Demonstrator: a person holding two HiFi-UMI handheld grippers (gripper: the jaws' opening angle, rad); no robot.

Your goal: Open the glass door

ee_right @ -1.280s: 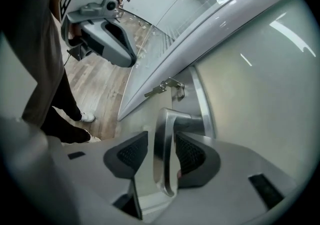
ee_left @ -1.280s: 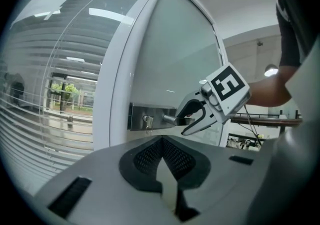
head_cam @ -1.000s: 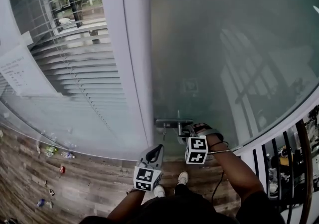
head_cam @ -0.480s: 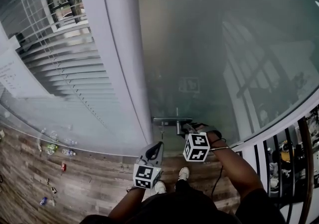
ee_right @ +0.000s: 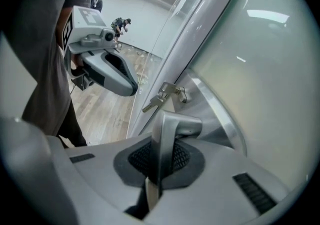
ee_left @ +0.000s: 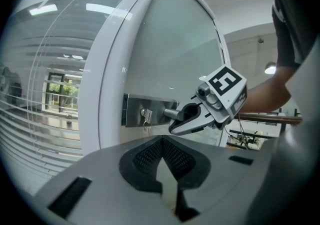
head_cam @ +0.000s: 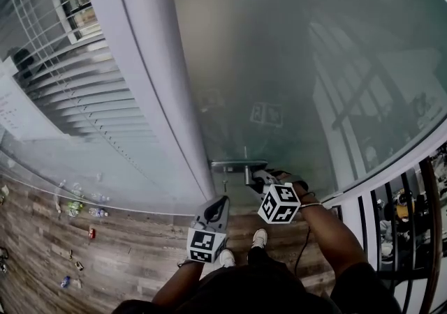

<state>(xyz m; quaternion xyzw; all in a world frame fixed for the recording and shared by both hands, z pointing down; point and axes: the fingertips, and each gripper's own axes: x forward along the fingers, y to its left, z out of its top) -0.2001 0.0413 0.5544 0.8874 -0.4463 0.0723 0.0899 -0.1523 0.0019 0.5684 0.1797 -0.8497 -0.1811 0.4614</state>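
On the far left, a sheet of paper [head_cam: 17, 107] is stuck on a glass wall. Behind the glass hang window blinds [head_cam: 91, 89]. Below them is a wooden floor [head_cam: 126, 257] with some small things [head_cam: 82, 209] lying by the wall.

Next comes the white door frame [head_cam: 150, 82], which runs from top to bottom.

The left gripper [head_cam: 221, 202] is low down, just in front of the frame and near the person's shoes. Its jaws are pressed together and nothing is between them. It touches nothing.

To the right of the frame is the glass door [head_cam: 300, 61]. It is big and milky, so you can only see dim shapes through it. It sits shut against the frame. Low on its left edge is a metal plate [head_cam: 234, 164] with a key [ee_right: 157, 100] in the lock. The door handle [ee_right: 167, 134] sticks out from that plate.

The right gripper [head_cam: 255, 180] is on the handle. Its jaws are squeezed tight on the metal bar, which stands between the black pads. The gripper points down at a slant.

At the far right stands a dark railing [head_cam: 412, 222].
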